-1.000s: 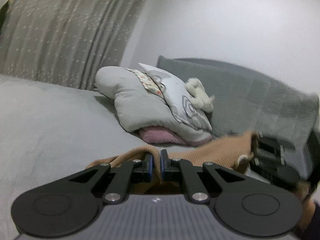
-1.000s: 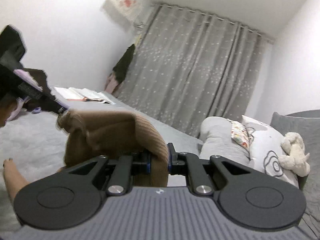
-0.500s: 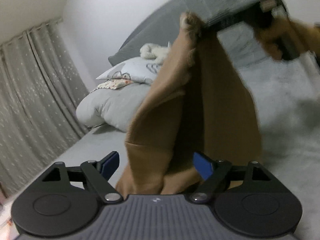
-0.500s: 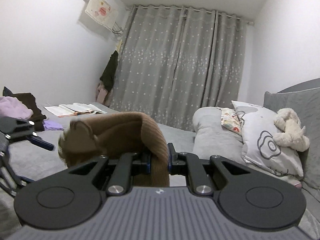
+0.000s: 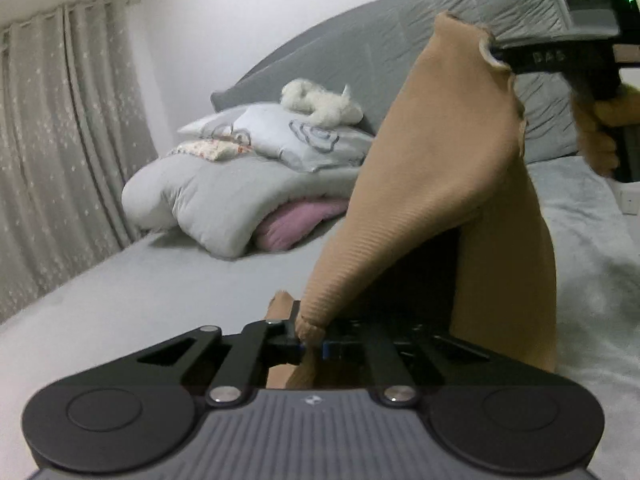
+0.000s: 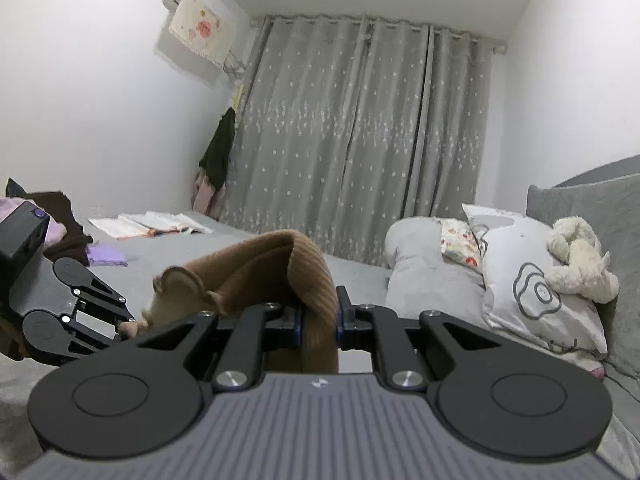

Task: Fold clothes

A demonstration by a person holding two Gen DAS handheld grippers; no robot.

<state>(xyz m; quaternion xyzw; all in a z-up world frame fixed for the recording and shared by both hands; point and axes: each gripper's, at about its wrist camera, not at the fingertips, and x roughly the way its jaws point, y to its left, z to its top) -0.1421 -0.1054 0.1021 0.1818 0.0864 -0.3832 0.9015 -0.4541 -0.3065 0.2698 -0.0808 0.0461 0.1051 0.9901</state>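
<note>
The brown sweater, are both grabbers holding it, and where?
Yes. The left gripper pinches the brown sweater at a ribbed edge; the right gripper is shut on a ribbed fold higher up.

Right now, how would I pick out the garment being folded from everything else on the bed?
Start at the grey bed with pillows piled against the headboard. In front of them a tan ribbed knit hangs in the air, pinched by the left gripper low and the right gripper high. It alone is brown and lifted off the bed.
</note>
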